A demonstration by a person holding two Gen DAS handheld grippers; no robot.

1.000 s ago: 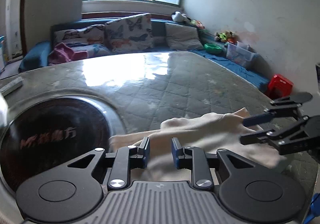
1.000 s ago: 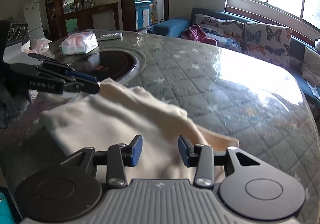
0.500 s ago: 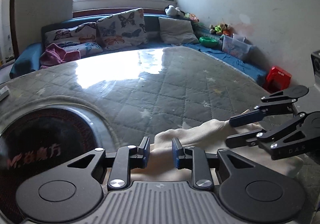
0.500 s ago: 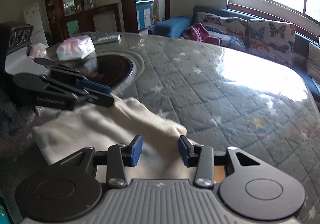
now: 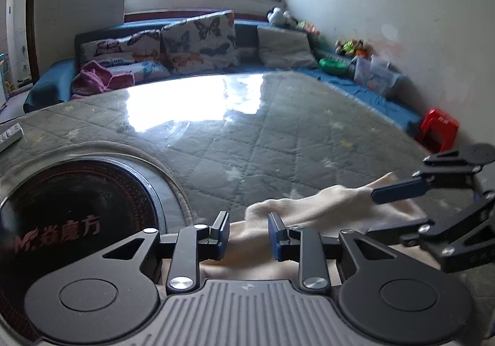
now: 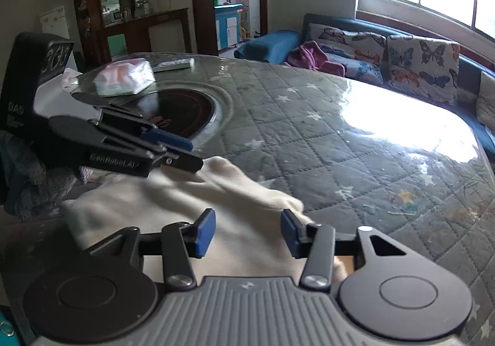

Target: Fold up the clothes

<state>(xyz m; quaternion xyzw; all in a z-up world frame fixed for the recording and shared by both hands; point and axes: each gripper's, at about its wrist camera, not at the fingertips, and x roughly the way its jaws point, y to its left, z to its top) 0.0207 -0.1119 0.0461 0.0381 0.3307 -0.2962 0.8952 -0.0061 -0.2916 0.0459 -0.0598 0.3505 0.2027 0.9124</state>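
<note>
Since the earlier frames: both pairs of jaws stand wider, and the cream garment (image 6: 173,207) lies lower and flatter on the table. Left gripper (image 5: 249,233): jaws opening, a narrow gap between the blue pads, a raised fold of the cloth lying in that gap with no pad seen pressing on it. Right gripper (image 6: 246,233): jaws opening, spread wider than the left, cloth beneath and between them, not pinched. Garment: cream, soft, bunched into a ridge, lying at the near edge of the table (image 6: 355,160), just beside the round dark cooktop (image 5: 74,216) set into the table's left part. Risks, as judged: the loose ridge may slump or spring open once both grips are gone, spoiling the fold; a pad may catch the cloth as it lifts away and drag the garment off the near edge; the cloth may slide on the glossy quilted cover; its left end may creep onto the cooktop. Containers: clear plastic box (image 5: 376,77) on the blue sofa by the far right wall, contents too blurred to name; green bowl (image 5: 332,63) next to it, contents not visible. Also on the table: a packet of tissues (image 6: 123,80) and a remote control (image 6: 173,64) near the far left edge.
</note>
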